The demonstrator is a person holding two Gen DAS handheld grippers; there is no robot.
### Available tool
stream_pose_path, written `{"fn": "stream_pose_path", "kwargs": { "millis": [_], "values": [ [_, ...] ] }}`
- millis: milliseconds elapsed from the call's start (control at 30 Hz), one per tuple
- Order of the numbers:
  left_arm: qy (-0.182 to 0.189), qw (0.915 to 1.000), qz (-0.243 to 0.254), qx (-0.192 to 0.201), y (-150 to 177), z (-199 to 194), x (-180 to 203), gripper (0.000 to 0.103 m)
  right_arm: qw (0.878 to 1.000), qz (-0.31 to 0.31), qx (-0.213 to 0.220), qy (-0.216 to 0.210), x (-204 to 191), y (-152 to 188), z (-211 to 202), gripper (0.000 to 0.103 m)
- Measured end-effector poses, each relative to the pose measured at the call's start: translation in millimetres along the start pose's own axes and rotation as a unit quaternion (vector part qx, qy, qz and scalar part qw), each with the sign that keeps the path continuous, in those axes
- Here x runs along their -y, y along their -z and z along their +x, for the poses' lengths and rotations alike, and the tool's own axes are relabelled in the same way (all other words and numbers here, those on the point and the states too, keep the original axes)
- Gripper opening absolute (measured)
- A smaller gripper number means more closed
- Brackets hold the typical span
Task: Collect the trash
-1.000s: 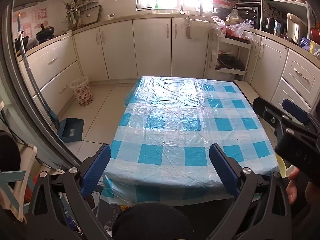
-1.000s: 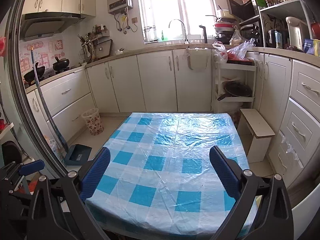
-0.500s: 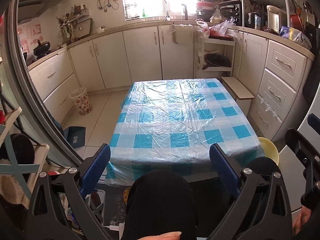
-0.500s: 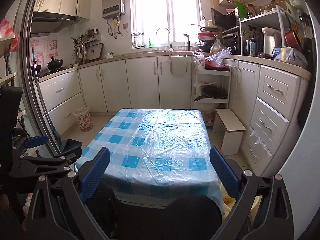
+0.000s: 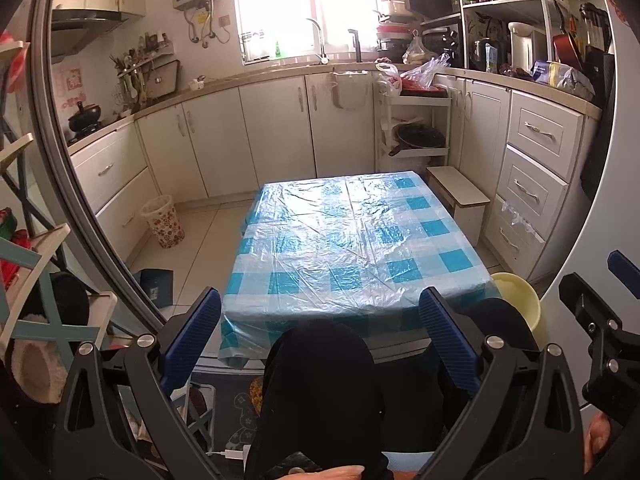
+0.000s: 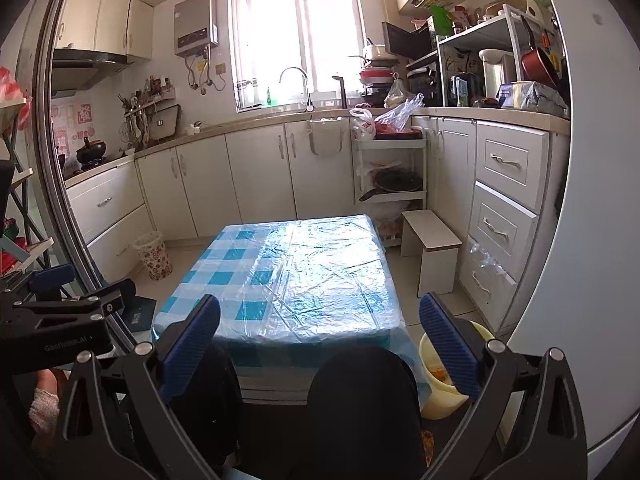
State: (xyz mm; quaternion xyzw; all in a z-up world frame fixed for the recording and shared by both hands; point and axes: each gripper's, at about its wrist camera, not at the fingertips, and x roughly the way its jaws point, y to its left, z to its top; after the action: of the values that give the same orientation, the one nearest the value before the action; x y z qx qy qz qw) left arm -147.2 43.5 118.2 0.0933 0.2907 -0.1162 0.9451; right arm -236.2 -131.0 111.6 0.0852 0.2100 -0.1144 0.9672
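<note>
Kitchen ahead: our left gripper and right gripper hang with jaws apart, holding nothing, short of the checked table (2 bins nearby): yellow bin, patterned basket.

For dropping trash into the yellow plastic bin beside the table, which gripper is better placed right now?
Probably the right gripper: the round yellow plastic bin sits just behind its right finger, at the checked table's right corner. From the left gripper, that bin lies off to the right. Both are open, holding nothing.
</note>
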Motion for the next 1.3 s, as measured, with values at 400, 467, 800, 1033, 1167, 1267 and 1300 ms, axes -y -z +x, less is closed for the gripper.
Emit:
{"fn": "stream_pose_path", "kwargs": {
  "millis": [400, 467, 800, 1033, 1167, 1267, 1300],
  "values": [
    [-0.009, 1.0, -0.002, 0.0, 5, -4, -10, 0.095, 1.0, -0.014, 0.02, -0.007, -10, 3, -6, 0.096],
    [-0.008, 1.0, 0.0, 0.001, 6, -4, -10, 0.095, 1.0, -0.017, 0.023, -0.008, -12, 3, -6, 0.096],
    [-0.001, 0.9999, -0.012, 0.002, 7, -2, -17, 0.095, 1.0, -0.021, 0.017, -0.01, -15, 3, -2, 0.096],
    [-0.005, 0.9996, -0.022, 0.016, 11, -3, -22, 0.095, 0.999, -0.024, 0.02, -0.012, -17, 4, -3, 0.096],
    [-0.004, 0.9997, -0.021, 0.015, 11, -3, -21, 0.095, 0.999, -0.026, 0.022, -0.011, -17, 4, -4, 0.096],
    [0.006, 0.9997, -0.024, 0.003, 12, 0, -21, 0.095, 0.999, -0.024, 0.023, -0.01, -15, 4, -4, 0.096],
    [0.006, 0.9996, -0.027, -0.001, 13, 2, -22, 0.095, 0.999, -0.025, 0.023, -0.009, -15, 4, -4, 0.096]
  ]
}}
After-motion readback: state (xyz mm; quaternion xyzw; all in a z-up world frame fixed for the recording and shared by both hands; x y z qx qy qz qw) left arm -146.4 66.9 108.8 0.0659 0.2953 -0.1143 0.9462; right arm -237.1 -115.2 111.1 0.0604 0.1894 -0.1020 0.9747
